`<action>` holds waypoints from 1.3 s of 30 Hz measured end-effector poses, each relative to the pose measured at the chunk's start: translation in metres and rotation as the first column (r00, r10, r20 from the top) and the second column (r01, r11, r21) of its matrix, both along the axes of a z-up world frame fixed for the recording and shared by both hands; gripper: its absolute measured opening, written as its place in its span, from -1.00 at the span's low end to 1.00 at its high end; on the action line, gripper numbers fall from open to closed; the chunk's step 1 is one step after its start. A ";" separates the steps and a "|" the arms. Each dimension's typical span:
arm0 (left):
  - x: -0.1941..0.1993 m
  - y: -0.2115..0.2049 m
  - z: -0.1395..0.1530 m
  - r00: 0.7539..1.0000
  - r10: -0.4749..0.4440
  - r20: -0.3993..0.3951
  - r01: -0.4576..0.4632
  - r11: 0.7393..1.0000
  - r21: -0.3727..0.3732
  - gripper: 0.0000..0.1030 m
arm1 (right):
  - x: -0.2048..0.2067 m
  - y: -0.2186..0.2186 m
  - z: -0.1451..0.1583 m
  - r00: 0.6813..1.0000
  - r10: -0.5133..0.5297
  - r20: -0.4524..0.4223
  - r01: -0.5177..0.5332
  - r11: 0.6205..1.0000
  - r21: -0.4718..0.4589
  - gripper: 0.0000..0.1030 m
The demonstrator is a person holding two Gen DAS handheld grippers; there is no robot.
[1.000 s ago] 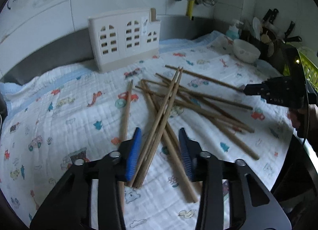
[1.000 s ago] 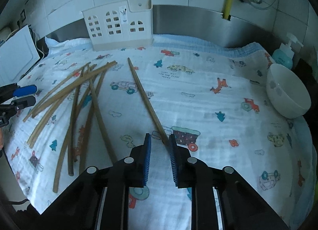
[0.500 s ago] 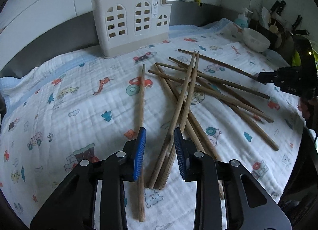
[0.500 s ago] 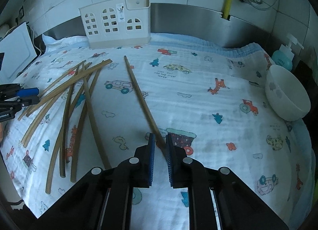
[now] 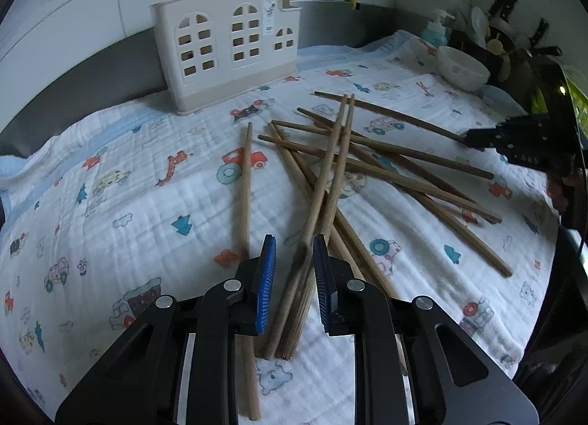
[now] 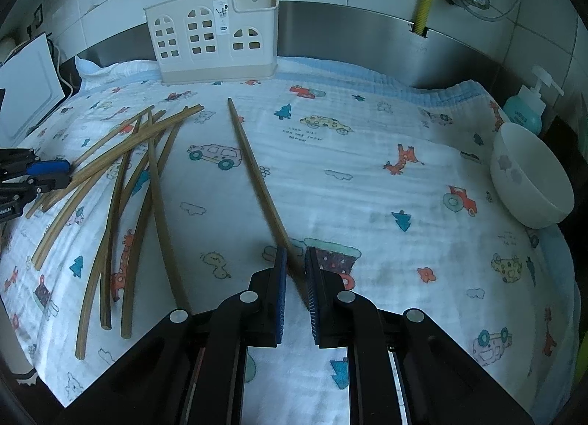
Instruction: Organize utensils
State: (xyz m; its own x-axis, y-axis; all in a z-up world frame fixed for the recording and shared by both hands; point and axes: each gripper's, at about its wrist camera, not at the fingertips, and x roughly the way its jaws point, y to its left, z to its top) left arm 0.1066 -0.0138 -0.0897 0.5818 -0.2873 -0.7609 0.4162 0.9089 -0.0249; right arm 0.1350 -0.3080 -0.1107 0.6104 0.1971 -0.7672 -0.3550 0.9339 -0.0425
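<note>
Both units identical: left gripper point(image 5: 290, 278) and right gripper point(image 6: 294, 278) are matte black, angular bodies with triangular cut-outs in the side arms and round silver screw heads at the pivots. Finger pads point(image 5: 265, 285) are blue with fine ribbing. Seen side-on from the left camera, the right gripper carries small white lettering on its black housing, too small to read.

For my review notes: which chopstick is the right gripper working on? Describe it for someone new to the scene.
Start at the white utensil holder by the back wall. In front of it, one chopstick runs alone toward the right gripper, whose jaws sit on its near end. The other chopsticks lie piled to its left.
</note>
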 end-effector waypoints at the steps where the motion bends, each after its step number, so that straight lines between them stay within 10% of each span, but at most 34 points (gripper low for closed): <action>1: 0.002 0.002 0.000 1.000 0.001 -0.003 -0.001 1.000 -0.006 -0.58 | 0.000 0.000 0.000 1.000 -0.001 0.000 0.001 1.000 0.000 -0.79; 30: 0.003 -0.002 -0.012 0.997 0.074 -0.024 -0.074 0.997 -0.006 -0.62 | -0.010 0.001 0.005 0.999 -0.024 0.043 0.022 0.999 0.041 -0.84; 39: -0.003 0.005 -0.010 0.989 0.147 -0.029 -0.148 0.987 -0.055 -0.90 | -0.026 0.001 0.031 0.993 -0.038 0.115 0.029 0.996 0.082 -1.00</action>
